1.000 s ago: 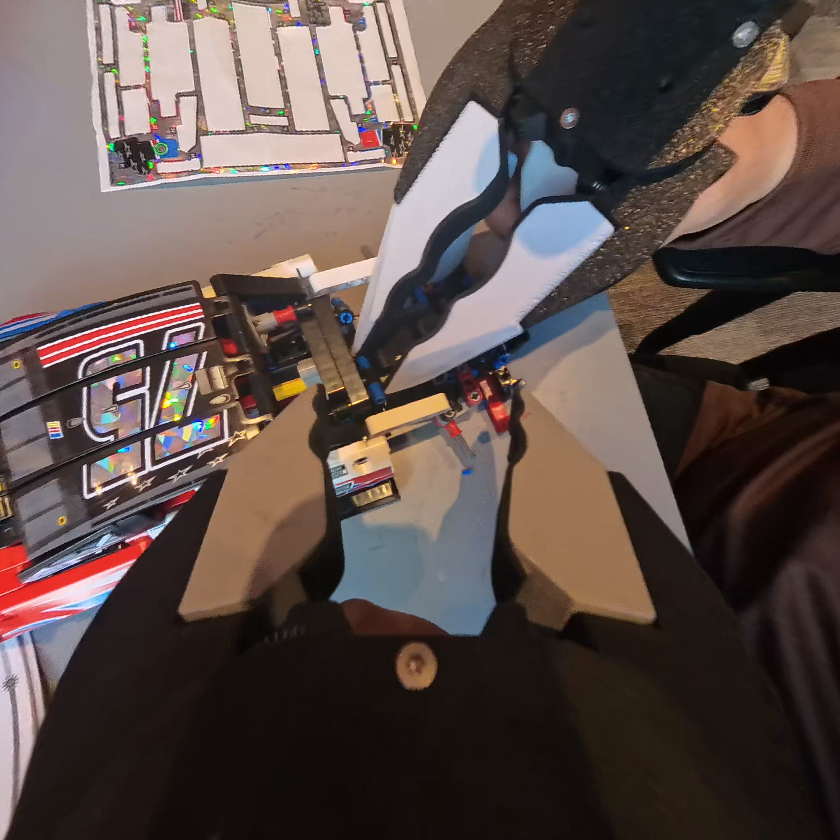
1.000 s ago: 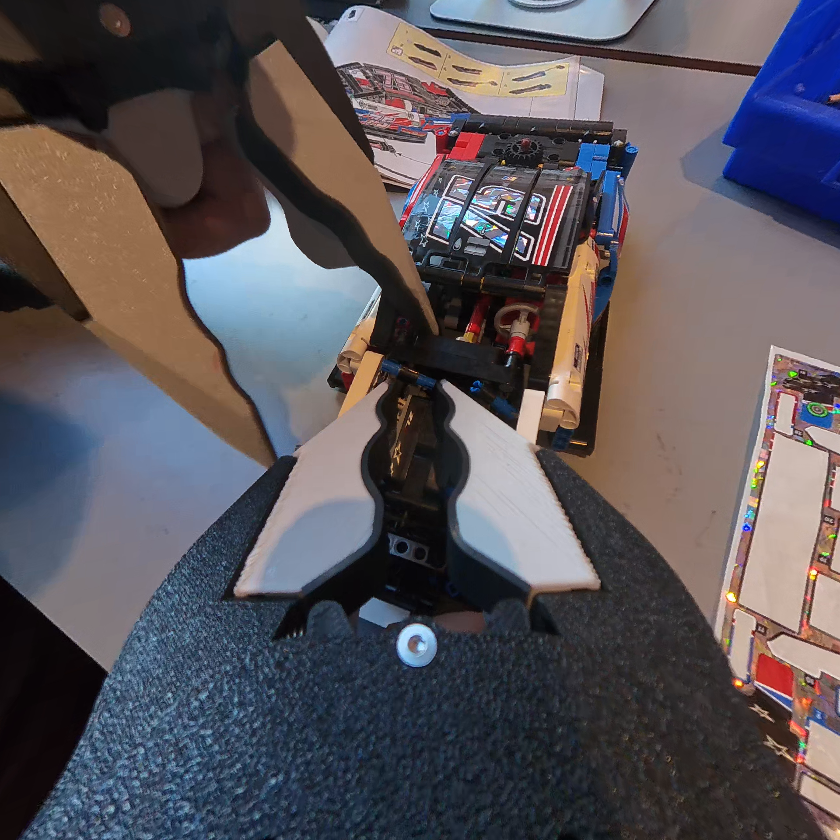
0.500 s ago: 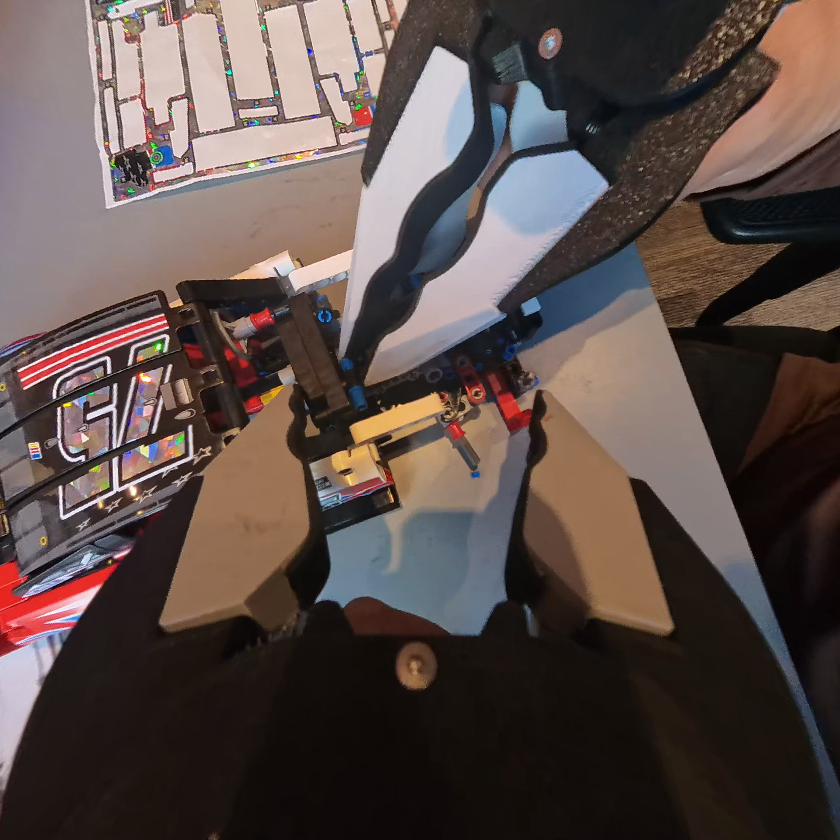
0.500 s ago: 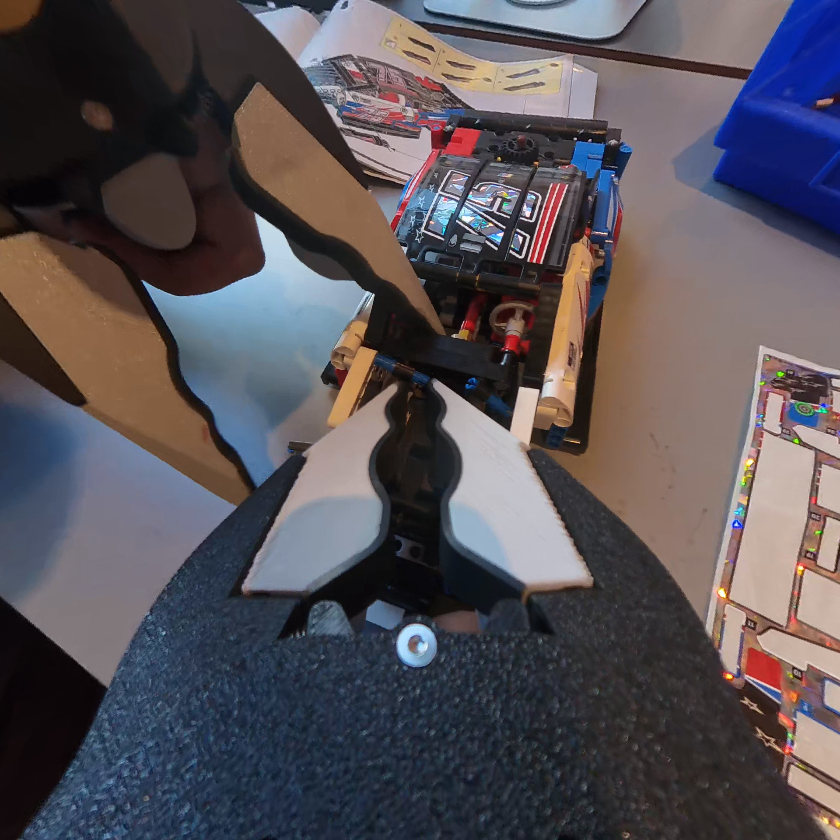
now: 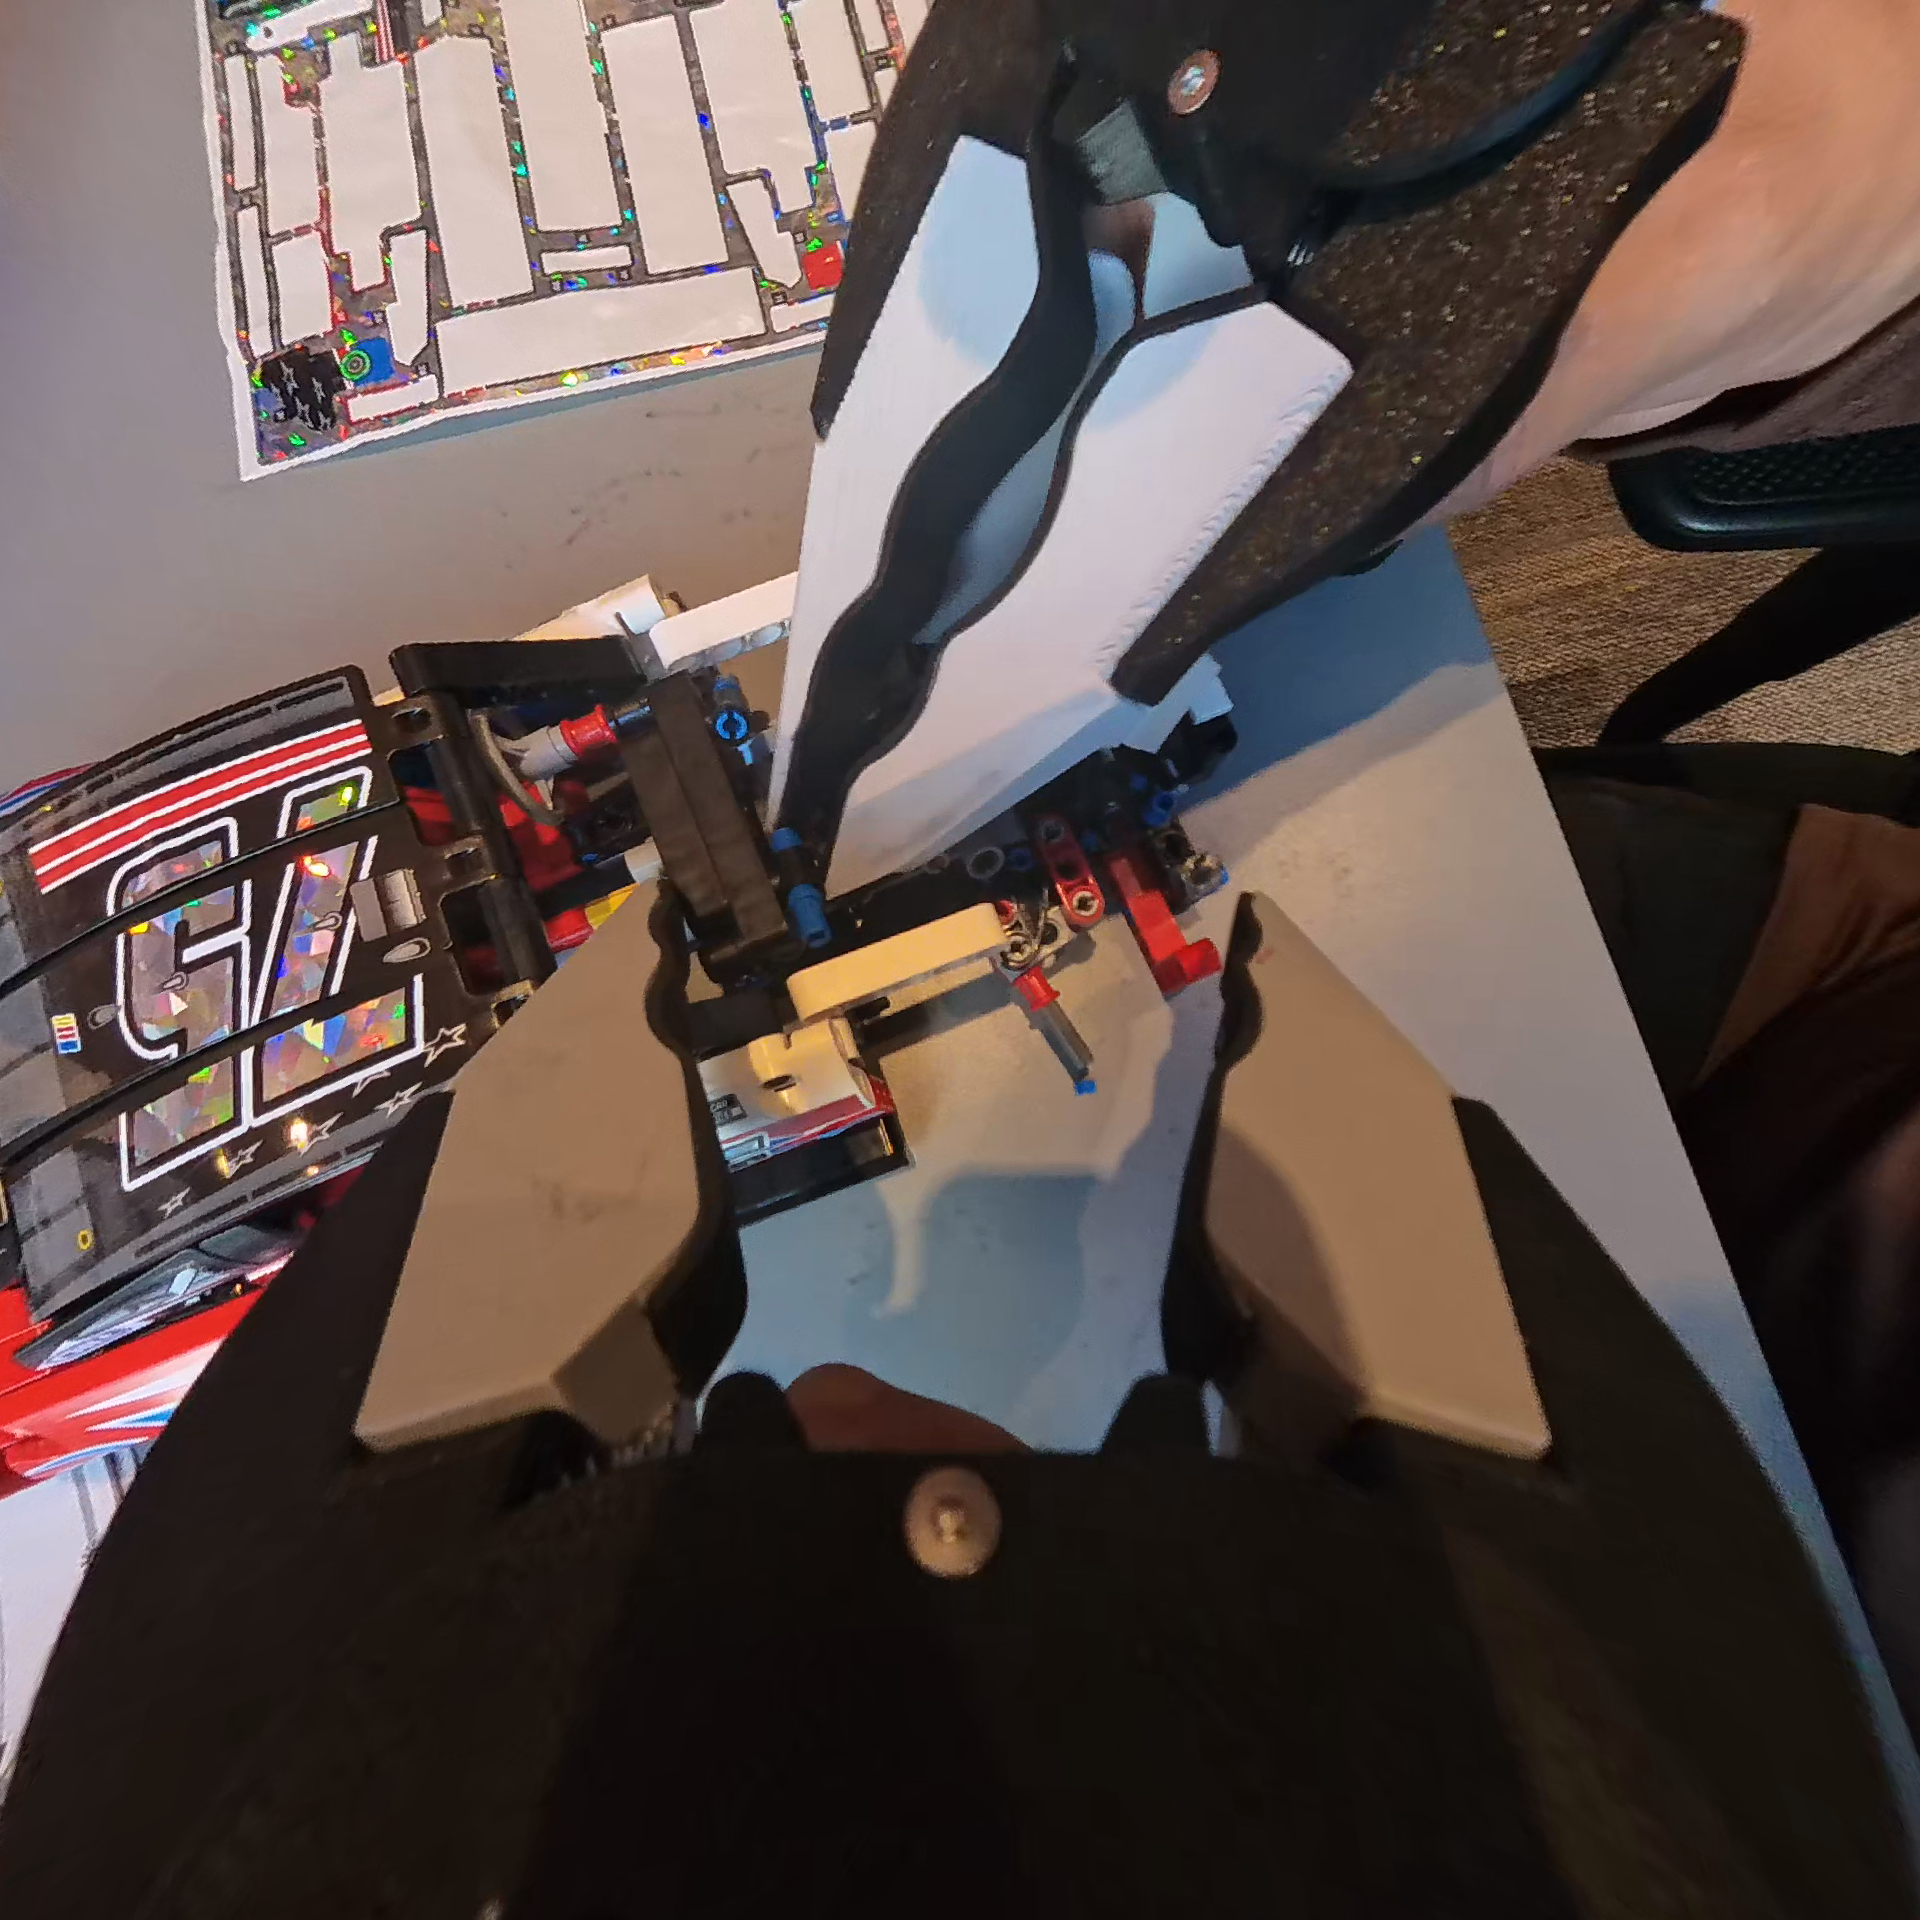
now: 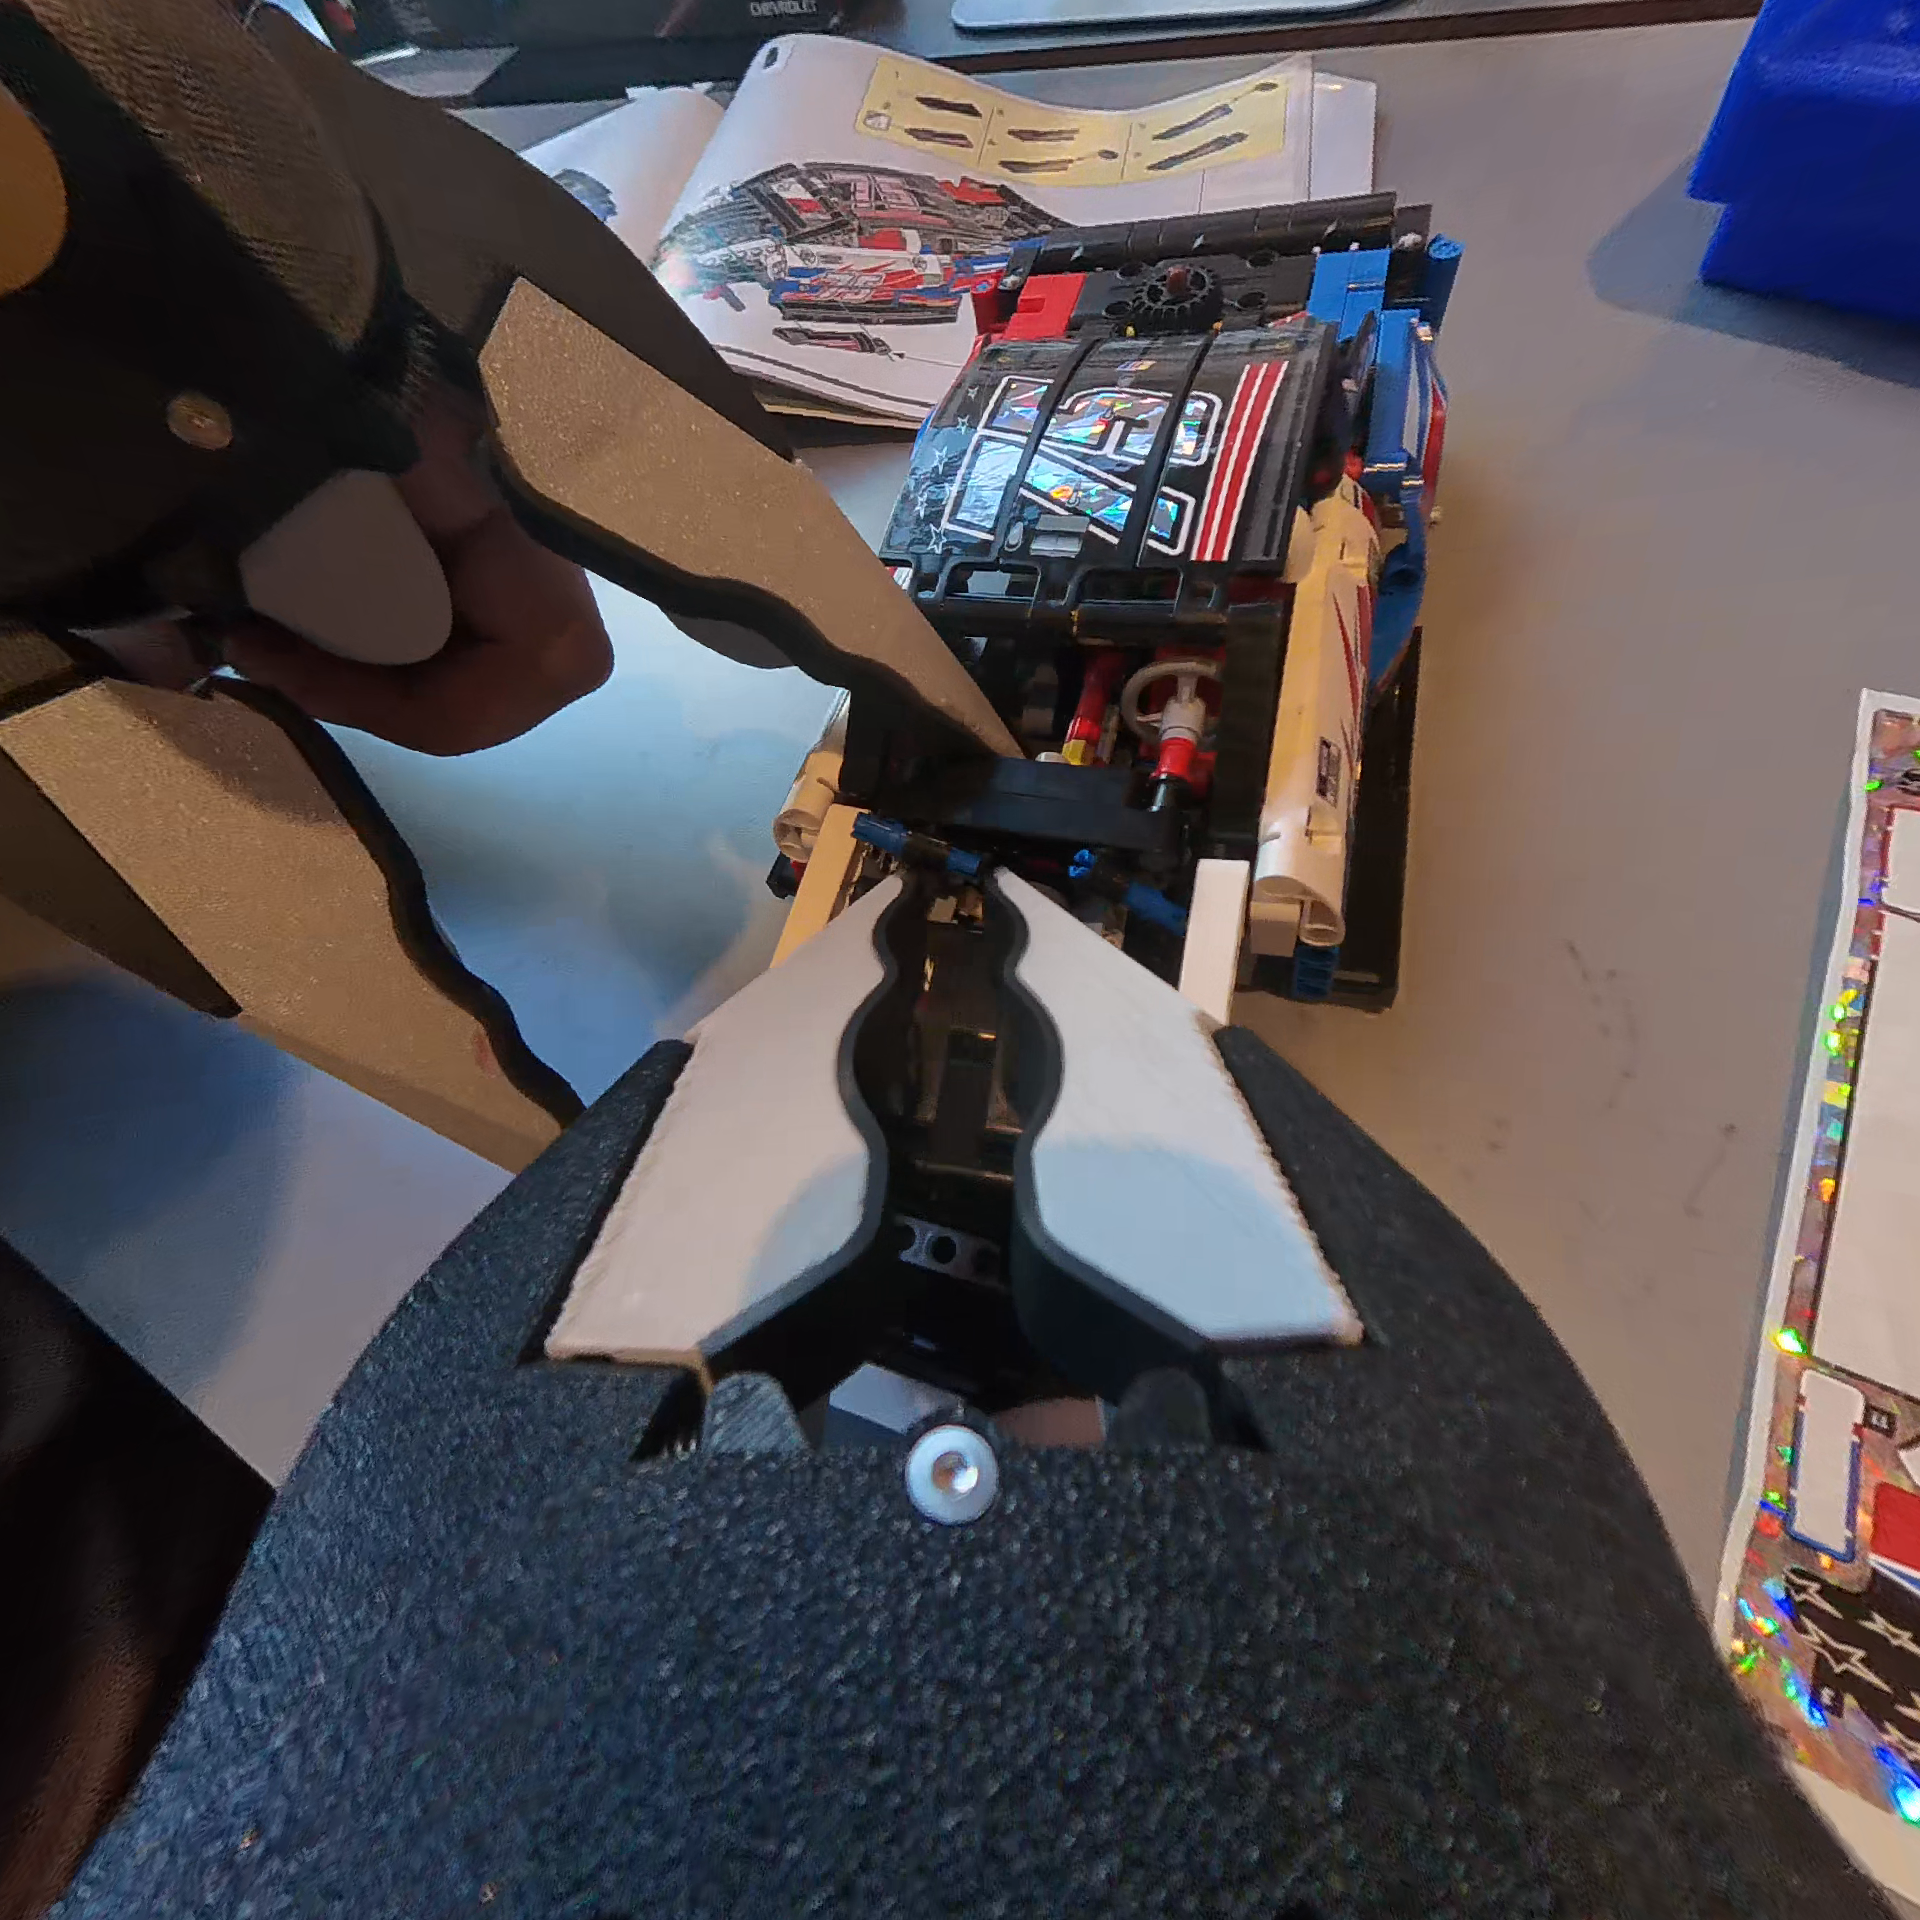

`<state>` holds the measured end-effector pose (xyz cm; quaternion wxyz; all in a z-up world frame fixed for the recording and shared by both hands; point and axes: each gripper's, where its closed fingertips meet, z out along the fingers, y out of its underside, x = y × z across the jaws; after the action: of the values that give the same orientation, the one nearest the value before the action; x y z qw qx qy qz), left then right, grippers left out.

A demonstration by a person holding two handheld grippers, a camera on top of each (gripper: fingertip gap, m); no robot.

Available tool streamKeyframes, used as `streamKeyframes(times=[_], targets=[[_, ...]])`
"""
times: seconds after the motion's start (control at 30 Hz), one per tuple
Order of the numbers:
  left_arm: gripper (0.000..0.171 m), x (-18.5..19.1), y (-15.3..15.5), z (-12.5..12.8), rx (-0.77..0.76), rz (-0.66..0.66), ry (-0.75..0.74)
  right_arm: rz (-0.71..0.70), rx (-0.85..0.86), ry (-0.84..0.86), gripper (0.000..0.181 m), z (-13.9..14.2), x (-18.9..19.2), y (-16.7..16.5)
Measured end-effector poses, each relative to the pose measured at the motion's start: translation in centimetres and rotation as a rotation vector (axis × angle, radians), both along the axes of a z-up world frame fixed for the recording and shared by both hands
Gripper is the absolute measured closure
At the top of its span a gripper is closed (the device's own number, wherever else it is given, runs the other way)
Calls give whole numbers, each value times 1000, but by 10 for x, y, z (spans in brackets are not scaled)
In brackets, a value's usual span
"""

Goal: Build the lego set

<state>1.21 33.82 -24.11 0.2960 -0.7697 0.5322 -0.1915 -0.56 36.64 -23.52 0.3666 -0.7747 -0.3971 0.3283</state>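
Right wrist view, left to right: left gripper (image 6: 717,935) enters from 9 o'clock, jaws spread wide, its upper finger tip resting on the black cross beam (image 6: 1049,800) of the Lego race car (image 6: 1143,582). The car stands at centre on the grey table (image 6: 1558,727), long axis running 6 to 12 o'clock, open chassis end toward 6 o'clock and roof panel with foil decal toward 12. Right gripper (image 6: 951,894) has its jaws nearly closed, tips down on the open chassis end; whether they pinch a part cannot be told. Instruction booklet (image 6: 935,156) lies at 12 o'clock, blue bin (image 6: 1818,156) at 1 o'clock, sticker sheet (image 6: 1860,1247) at 3 o'clock.
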Motion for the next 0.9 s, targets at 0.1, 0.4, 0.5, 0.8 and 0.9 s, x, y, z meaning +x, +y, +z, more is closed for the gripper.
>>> streamKeyframes(times=[0.1,0.4,0.5,0.8,0.9], targets=[[69,0,0,-1,9,-2,4,7,21,-9,171,1,0,0],[67,0,-1,-1,4,-10,6,41,-1,2,166,3,-2,-2],[64,1,-2,-2,7,-12,9,39,-31,22,165,3,-3,-1],[52,1,-8,-5,5,-35,26,65,-10,-52,169,2,-4,-1],[47,1,-9,-6,8,-36,32,82,24,-89,172,2,-5,-1]])
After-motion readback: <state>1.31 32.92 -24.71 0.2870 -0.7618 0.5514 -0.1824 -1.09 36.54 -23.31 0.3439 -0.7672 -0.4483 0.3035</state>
